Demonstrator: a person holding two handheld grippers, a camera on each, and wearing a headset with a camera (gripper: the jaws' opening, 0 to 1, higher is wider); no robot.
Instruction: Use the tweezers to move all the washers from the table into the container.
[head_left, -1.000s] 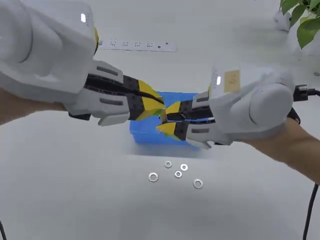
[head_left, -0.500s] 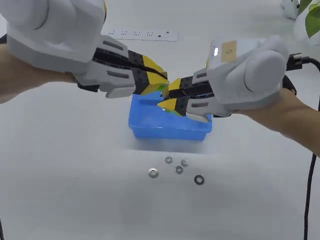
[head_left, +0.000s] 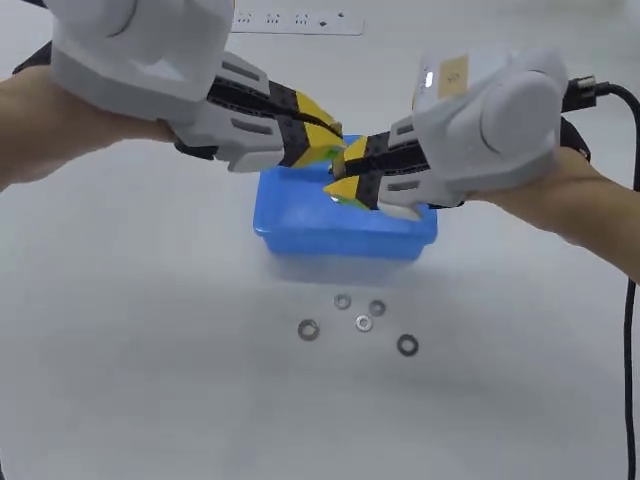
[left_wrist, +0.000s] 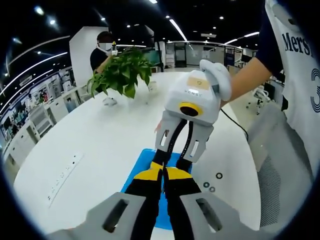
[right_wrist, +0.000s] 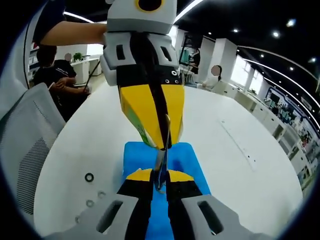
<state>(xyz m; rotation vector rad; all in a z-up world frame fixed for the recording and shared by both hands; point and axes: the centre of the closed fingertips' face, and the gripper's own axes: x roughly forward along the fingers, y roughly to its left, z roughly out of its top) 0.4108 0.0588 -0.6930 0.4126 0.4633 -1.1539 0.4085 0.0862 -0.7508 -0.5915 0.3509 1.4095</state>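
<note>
Handover still above blue plastic container, no pick yet.
Fingers of left gripper and right gripper both pinched on thin metal tweezers; five steel washers unmoved near container.

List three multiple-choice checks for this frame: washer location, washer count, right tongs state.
1. Relative to the blue container, the washers lie: A inside it; B on the table in front of it; C behind it.
2. Washers on the table: A three; B eight; C five.
3. The right tongs are: A shut on the tweezers; B wide open; C shut on a washer.
Answers: 1 B, head view shows them on the table, nearer the person. 2 C, five rings lie there. 3 A, right gripper view shows the tweezers pinched between them.
</note>
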